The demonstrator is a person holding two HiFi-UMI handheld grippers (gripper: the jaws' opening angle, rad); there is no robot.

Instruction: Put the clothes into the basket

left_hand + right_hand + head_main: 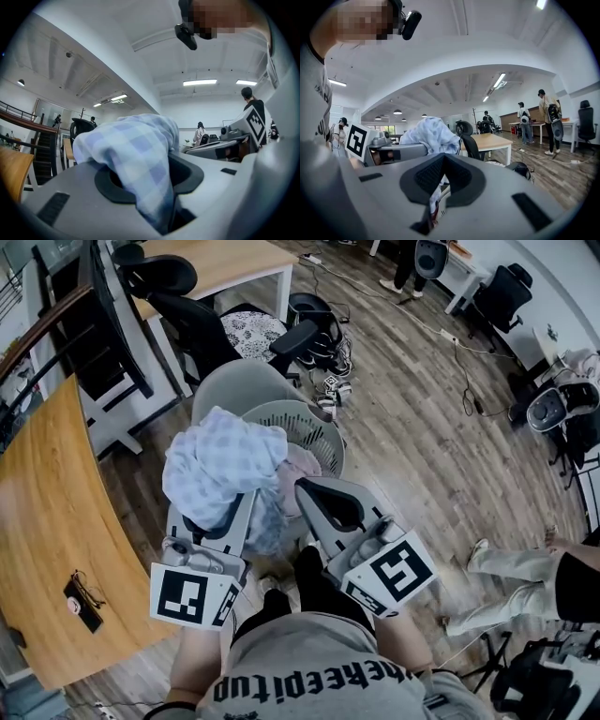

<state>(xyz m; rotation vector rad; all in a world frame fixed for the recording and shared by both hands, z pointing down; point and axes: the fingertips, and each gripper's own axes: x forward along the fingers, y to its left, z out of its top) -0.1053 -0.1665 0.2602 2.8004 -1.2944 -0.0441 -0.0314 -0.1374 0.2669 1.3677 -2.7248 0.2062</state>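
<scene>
L claw [225, 521] is clamped partway shut on the checked cloth [225, 465], bunched just above the basket [323, 427] rim. R claw [440, 180] jaws are nearly together, nothing clearly gripped. Cloth's light & floppy, prob. snags the rim; grip mid-bunch. Grey chair [234, 385] behind, wood surface [47, 521] left, open floor right.

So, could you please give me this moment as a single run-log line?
left gripper: shut on checked cloth | right gripper: shut, nothing held | checked cloth: overlaps basket rim, head view | basket: pale garment inside
</scene>
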